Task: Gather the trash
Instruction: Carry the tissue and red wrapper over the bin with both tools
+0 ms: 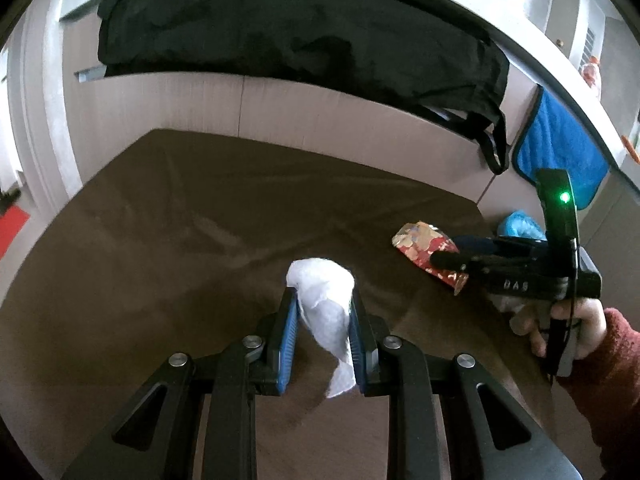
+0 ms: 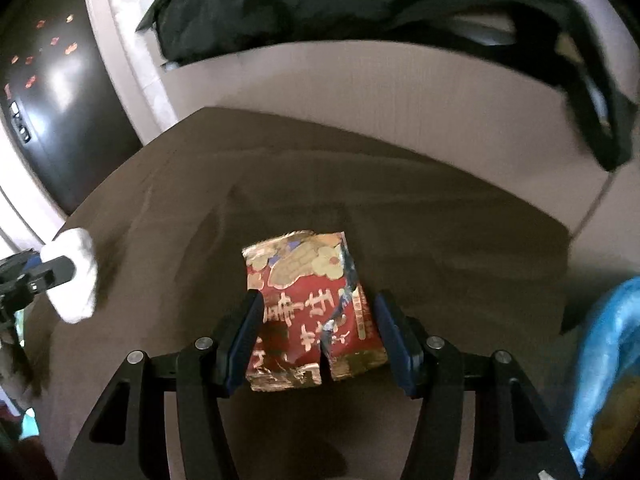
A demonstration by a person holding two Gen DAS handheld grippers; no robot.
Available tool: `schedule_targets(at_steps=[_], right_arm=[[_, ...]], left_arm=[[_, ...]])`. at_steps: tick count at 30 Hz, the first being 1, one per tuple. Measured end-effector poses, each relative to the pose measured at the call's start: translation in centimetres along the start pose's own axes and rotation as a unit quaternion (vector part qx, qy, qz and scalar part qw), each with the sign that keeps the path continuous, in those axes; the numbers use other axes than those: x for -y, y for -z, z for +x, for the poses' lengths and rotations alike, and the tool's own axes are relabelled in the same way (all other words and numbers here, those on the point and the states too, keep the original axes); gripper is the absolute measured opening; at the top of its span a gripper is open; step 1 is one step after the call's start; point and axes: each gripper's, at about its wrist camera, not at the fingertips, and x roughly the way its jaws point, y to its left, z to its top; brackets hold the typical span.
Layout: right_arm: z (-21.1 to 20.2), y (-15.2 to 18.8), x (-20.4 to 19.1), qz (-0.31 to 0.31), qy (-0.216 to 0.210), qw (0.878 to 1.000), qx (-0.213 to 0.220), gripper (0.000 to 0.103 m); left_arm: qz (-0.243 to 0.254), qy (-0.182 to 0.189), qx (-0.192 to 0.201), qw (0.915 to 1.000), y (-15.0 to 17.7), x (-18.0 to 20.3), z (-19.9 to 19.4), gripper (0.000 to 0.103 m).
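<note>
Paper, foil and cloth on a matt brown tabletop

We see a soft, crumpled white paper tissue (image 1: 326, 300) with a fibrous matt look, a glossy red-and-gold foil snack wrapper (image 2: 310, 308) creased and torn at its edge, and a smooth matt brown tabletop (image 1: 180, 240). The black gripper arms (image 1: 324, 344) look like matt plastic with shiny metal rivets and ribbed blue pads (image 1: 289, 340); a limp black cloth (image 1: 300, 40) and a fluffy blue towel (image 1: 560, 148) hang behind.

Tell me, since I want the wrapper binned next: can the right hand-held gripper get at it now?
Probably yes. The right hand-held gripper is open, its fingers either side of the wrapper on the brown cloth, with nothing between.
</note>
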Motion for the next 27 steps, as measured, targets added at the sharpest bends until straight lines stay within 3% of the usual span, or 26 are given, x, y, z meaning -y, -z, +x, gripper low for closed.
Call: schedule_targets(at_steps=[5, 9, 11, 13, 14, 15, 19, 27], right_arm=[[1.4, -0.2, -2.9, -0.065, 0.029, 0.997, -0.018, 0.075], [2.0, -0.7, -3.7, -0.075, 0.033, 0.996, -0.025, 0.075], [2.0, -1.0, -3.6, -0.071, 0.036, 0.997, -0.023, 0.067], [1.9, -1.1, -3.5, -0.07, 0.037, 0.997, -0.019, 0.052], [1.7, -1.1, -3.5, -0.07, 0.036, 0.997, -0.018, 0.036], [1.4, -1.1, -3.5, -0.07, 0.039, 0.997, -0.018, 0.03], [-0.1, -0.6, -3.8, -0.074, 0.043, 0.996, -0.004, 0.025], [-7.2, 0.1, -4.1, -0.049, 0.026, 0.996, 0.063, 0.023]], left_arm=[[-0.011, 0.007, -0.001, 0.9999, -0.3, -0.7, 0.7, 0.025], [-0.016, 0.011, -0.001, 0.9998, -0.2, -1.0, 1.0, 0.025], [-0.017, 0.012, -0.002, 0.9998, 0.1, -0.9, 1.0, 0.025], [-0.017, 0.012, -0.003, 0.9998, 0.3, -0.9, 1.0, 0.025], [-0.018, 0.013, -0.005, 0.9998, 0.3, -0.9, 1.1, 0.025], [-0.017, 0.013, -0.006, 0.9997, 0.3, -0.8, 1.1, 0.025], [-0.011, 0.017, -0.005, 0.9998, 0.3, -0.3, 1.0, 0.025], [0.02, 0.025, 0.019, 0.9993, -0.2, 4.0, -0.6, 0.025]])
